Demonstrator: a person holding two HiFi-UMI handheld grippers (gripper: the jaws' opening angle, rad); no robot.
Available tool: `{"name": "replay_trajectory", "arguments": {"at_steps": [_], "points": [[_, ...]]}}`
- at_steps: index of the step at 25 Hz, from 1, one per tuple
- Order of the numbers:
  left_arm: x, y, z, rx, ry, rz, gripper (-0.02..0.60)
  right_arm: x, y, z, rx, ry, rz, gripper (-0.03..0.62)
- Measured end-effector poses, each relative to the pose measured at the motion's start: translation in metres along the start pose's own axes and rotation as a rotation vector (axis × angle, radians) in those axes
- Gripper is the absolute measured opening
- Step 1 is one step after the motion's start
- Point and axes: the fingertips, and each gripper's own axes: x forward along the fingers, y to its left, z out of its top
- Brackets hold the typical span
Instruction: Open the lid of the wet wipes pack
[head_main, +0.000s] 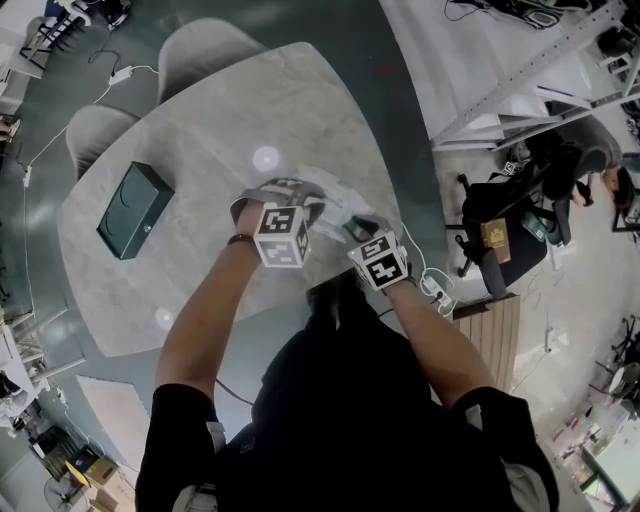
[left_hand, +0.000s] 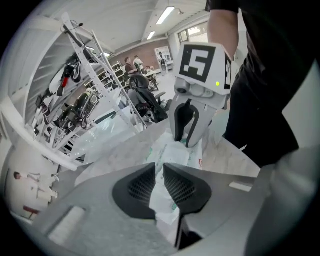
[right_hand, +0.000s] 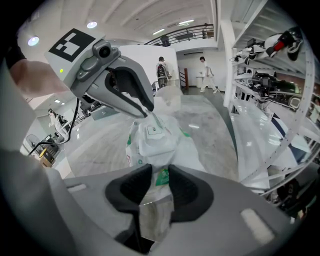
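Two tools meet on the wet wipes pack (right_hand: 161, 150), which is at the near right edge of the tabletop (head_main: 220, 130), right in front of you. Your right tool (right_hand: 161, 181) is clenched on the pack's near end: the green-and-white wrapper fills the gap between its pads. Your left tool (left_hand: 159, 174) comes at the pack from the opposite end, angled steeply down. Its jaws are drawn nearly together on a thin white edge there, just beside the white lid (right_hand: 152, 132). Whether that edge is the lid's lip or the wrapper, neither tool's view makes clear. The lid faces up between the two tools. You cannot tell from these views whether the pack rests on the tabletop or hangs between the tools. Well apart, on the left of the tabletop, lies a dark green box (head_main: 133, 208). Two grey chairs (head_main: 205, 45) stand at the far side.
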Motion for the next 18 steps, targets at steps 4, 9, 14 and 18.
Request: {"name": "replay_trajectory", "arguments": {"at_steps": [4, 9, 14, 18], "points": [[-0.002, 0.006, 0.000, 0.004, 0.007, 0.027, 0.060, -0.001, 0.000, 0.001, 0.018, -0.005, 0.006, 0.118], [0.002, 0.027, 0.005, -0.062, -0.024, 0.075, 0.058, -0.002, 0.000, 0.001, 0.034, -0.014, 0.004, 0.118], [0.013, 0.049, 0.011, -0.086, -0.039, 0.098, 0.061, -0.001, -0.002, 0.001, 0.031, -0.024, 0.010, 0.118], [0.027, 0.062, 0.013, -0.082, -0.032, 0.109, 0.066, -0.001, -0.003, 0.002, 0.027, -0.038, 0.016, 0.118]]}}
